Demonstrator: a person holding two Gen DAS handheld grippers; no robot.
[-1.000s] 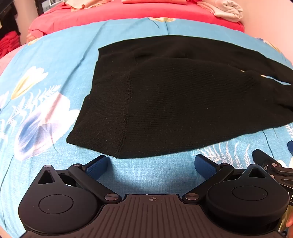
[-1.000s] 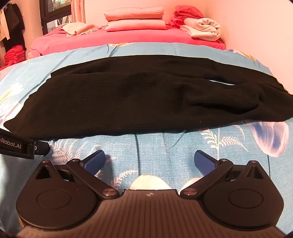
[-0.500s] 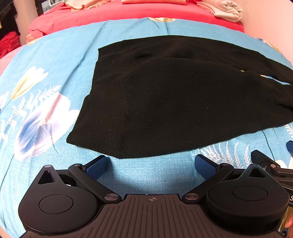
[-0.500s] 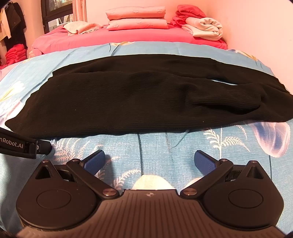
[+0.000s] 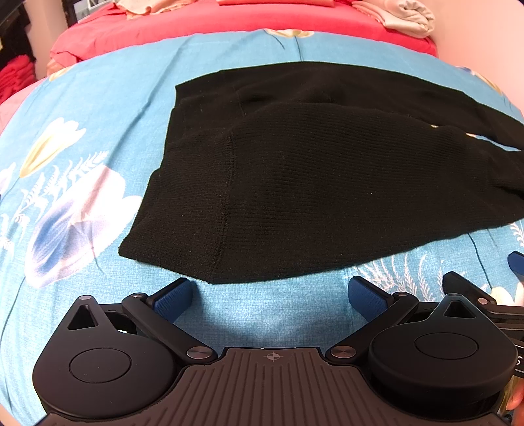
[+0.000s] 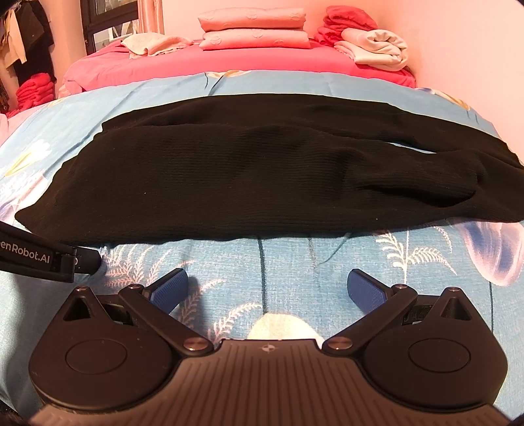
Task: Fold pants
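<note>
Black knit pants [image 5: 311,183] lie flat on a blue floral bedspread [image 5: 82,137], with one half folded over the other lengthwise. They also show in the right wrist view [image 6: 245,177], stretching left to right. My left gripper [image 5: 270,295] is open and empty, just short of the pants' near left corner. My right gripper [image 6: 267,286] is open and empty, a little short of the pants' near edge. The left gripper's body [image 6: 42,259] shows at the left of the right wrist view. Part of the right gripper [image 5: 484,298] shows at the right of the left wrist view.
A pink bed area [image 6: 229,62] lies beyond the blue spread, with stacked pink pillows [image 6: 253,29], a cream cloth [image 6: 154,44] and rolled towels [image 6: 376,46]. A wall [image 6: 475,49] runs along the right. Red folded clothes [image 6: 34,90] sit at the far left.
The right wrist view has crept slightly forward and right toward the pants. The left gripper has barely moved. Both grippers stay open.
</note>
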